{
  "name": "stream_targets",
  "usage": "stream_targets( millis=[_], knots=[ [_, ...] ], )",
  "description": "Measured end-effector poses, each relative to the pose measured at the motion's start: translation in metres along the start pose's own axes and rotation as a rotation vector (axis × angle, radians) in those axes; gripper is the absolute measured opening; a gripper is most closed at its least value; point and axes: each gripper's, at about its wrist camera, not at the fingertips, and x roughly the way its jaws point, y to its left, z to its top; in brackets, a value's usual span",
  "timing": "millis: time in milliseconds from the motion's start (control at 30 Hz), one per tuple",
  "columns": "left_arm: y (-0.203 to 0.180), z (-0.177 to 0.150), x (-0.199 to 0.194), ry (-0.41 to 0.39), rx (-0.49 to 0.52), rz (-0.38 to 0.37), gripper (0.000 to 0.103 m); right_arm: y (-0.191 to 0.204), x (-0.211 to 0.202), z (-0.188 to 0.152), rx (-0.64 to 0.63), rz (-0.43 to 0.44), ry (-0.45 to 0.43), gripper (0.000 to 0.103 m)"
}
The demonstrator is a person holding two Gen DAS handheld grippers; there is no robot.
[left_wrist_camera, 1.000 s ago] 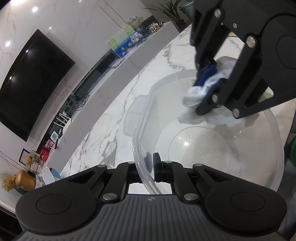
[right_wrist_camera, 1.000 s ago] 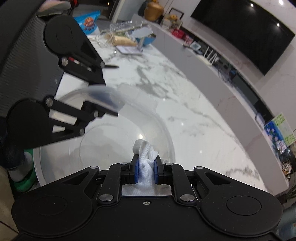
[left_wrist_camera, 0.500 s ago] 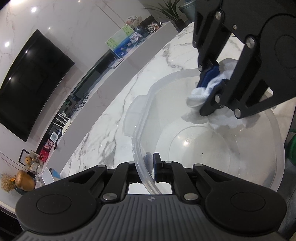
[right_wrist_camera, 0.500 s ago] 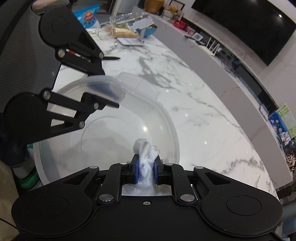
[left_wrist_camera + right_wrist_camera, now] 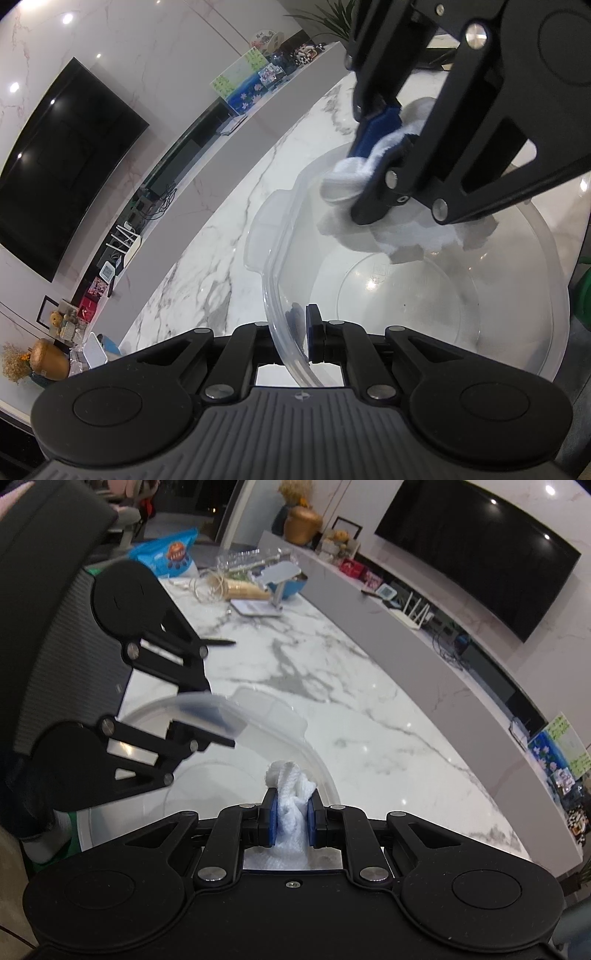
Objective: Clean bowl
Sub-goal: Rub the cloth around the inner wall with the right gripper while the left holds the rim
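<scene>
**Bowl held at rim, cloth inside near far wall**

Landmark: the clear plastic mixing bowl (image 5: 424,295).

- White grey-veined marble tabletop (image 5: 207,266): carries the bowl; bare marble stretches away beyond the bowl's far rim.
- Curved black television screen (image 5: 476,550): on the pale wall well beyond the bowl, above a long grey ledge.
- Clear plastic mixing bowl: sits on the tabletop, round, see-through, with a flat lip tab jutting from its rim. In the right wrist view its rim (image 5: 258,720) curves across the lower middle of the frame.
- Left gripper (image 5: 301,332): jaws clamped together on the bowl's near rim, one blue pad inside the wall, the other outside. Seen from the right wrist view (image 5: 207,716), it sits at the bowl's rim on the left side.
- Right gripper (image 5: 291,812): jaws pressed in on a bunched white cloth (image 5: 290,797). From the left wrist view the right gripper (image 5: 380,147) reaches down over the bowl's far rim.
- Bunched white cloth (image 5: 399,229): hangs inside the bowl against its far wall, above the floor; the wad tip pokes forward past the blue pads.
- Blue snack bag (image 5: 166,554): far end of the tabletop, well apart from the bowl, beside assorted clutter.
- Black pen (image 5: 219,641): lies on the tabletop beyond the bowl.
</scene>
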Motion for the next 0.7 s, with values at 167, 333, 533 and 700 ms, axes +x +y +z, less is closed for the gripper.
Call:
stream_targets(
  millis=[167, 333, 533, 700],
  knots=[
    [-0.0018, 0.0, 0.0015, 0.001, -0.001, 0.001, 0.007, 0.0031, -0.0074, 0.0034, -0.012, 0.016, -0.036, 0.013],
    [-0.0029, 0.0002, 0.0002, 0.002, -0.002, 0.0, 0.007, 0.0047, -0.0073, 0.0017, -0.023, 0.014, -0.016, 0.013],
    [-0.0051, 0.0028, -0.0002, 0.006, -0.006, 0.002, 0.007, 0.0032, -0.0052, -0.0009, -0.016, 0.001, 0.02, 0.013],
    [-0.0056, 0.0032, -0.0001, 0.006, -0.006, 0.002, 0.007, 0.0013, 0.0012, -0.0057, -0.007, -0.003, 0.076, 0.013]
  ],
)
